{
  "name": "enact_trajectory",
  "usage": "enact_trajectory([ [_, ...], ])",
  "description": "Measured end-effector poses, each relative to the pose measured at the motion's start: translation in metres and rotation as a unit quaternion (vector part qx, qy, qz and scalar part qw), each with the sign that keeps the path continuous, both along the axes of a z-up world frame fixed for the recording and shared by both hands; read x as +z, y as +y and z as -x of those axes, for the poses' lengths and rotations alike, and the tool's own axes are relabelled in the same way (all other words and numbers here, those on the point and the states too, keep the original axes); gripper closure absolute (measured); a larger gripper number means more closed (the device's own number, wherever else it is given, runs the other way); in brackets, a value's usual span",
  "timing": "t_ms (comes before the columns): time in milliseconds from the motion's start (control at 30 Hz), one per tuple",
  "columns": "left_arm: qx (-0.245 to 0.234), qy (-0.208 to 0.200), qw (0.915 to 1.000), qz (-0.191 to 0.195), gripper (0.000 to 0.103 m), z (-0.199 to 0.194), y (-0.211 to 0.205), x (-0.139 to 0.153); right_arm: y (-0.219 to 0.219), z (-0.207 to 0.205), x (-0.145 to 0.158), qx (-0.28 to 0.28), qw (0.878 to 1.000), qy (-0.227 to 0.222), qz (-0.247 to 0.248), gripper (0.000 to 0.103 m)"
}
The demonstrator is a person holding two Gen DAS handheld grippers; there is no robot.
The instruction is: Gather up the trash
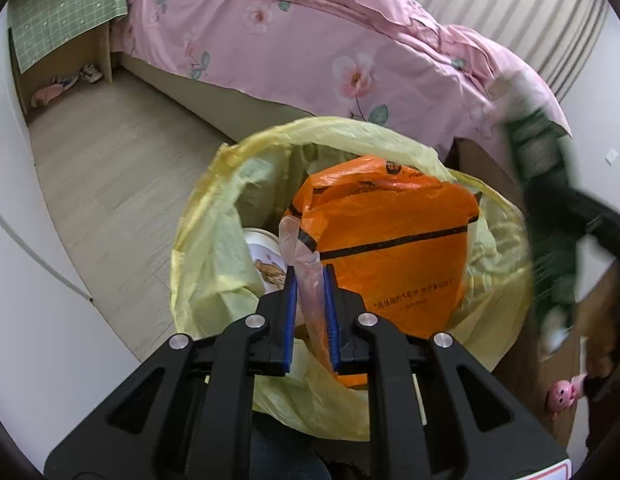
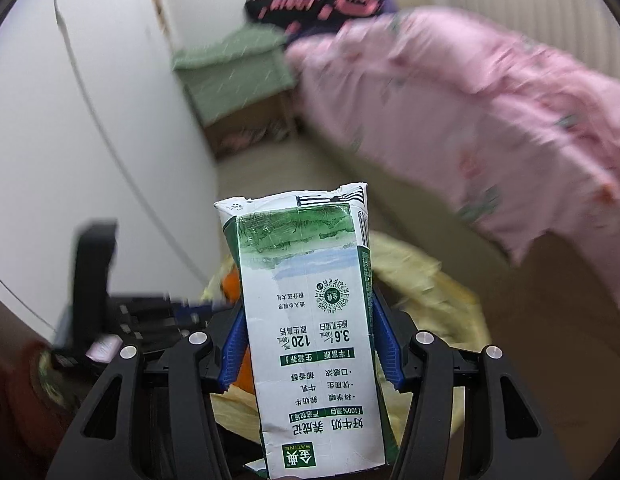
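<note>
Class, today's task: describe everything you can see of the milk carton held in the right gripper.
The milk carton is a tall, flattened paper box, white with green edges and a green landscape print, a QR code and Chinese text that reads upside down in this view. Its far end is torn open and creased. It stands lengthwise between the right gripper's blue pads, which press its two sides. It hangs over the yellow bin liner.
</note>
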State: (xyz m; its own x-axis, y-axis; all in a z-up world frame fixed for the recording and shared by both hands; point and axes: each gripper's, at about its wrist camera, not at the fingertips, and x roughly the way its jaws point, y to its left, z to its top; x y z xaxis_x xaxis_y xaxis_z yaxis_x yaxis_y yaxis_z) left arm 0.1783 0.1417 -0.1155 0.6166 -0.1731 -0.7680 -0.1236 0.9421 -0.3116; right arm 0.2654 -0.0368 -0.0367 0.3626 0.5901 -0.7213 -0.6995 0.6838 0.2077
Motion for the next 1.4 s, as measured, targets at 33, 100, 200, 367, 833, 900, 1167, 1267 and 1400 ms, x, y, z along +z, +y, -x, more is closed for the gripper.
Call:
enact_trajectory([
  [33, 0.002, 0.0, 1.0, 0.001, 0.091, 0.001, 0.001, 0.001, 0.011, -0.006, -0.009, 0.013, 1.0, 0.013, 0.012, 0.051],
  [100, 0.004, 0.0, 1.0, 0.001, 0.091, 0.002, 0.002, 0.0, 0.026, -0.014, -0.021, 0.03, 0.998, 0.037, 0.029, 0.051],
  [200, 0.006, 0.0, 1.0, 0.002, 0.091, 0.003, 0.004, -0.001, 0.041, -0.027, -0.035, 0.04, 0.996, 0.066, 0.047, 0.051],
  [367, 0.011, 0.001, 0.9999, 0.002, 0.09, 0.004, 0.008, -0.006, 0.051, -0.049, -0.053, 0.0, 0.995, 0.064, 0.08, 0.051],
  [833, 0.016, -0.016, 0.9989, 0.04, 0.08, 0.003, 0.012, 0.004, 0.03, -0.044, -0.052, -0.032, 0.998, 0.041, 0.025, 0.048],
  [900, 0.026, -0.024, 0.9988, 0.034, 0.074, 0.007, 0.015, 0.011, 0.026, -0.041, -0.052, -0.04, 0.998, 0.044, 0.03, 0.047],
  [1167, 0.045, -0.051, 0.9977, 0.01, 0.061, 0.023, 0.015, 0.04, 0.005, -0.019, -0.035, -0.053, 0.998, 0.039, -0.001, 0.045],
  [1267, 0.043, -0.06, 0.9973, 0.004, 0.058, 0.03, 0.006, 0.051, -0.012, -0.003, -0.022, -0.065, 0.998, 0.021, -0.005, 0.045],
  [1400, 0.02, -0.075, 0.9968, -0.022, 0.044, 0.046, -0.022, 0.068, -0.048, 0.036, 0.003, -0.094, 0.995, -0.036, -0.003, 0.045],
])
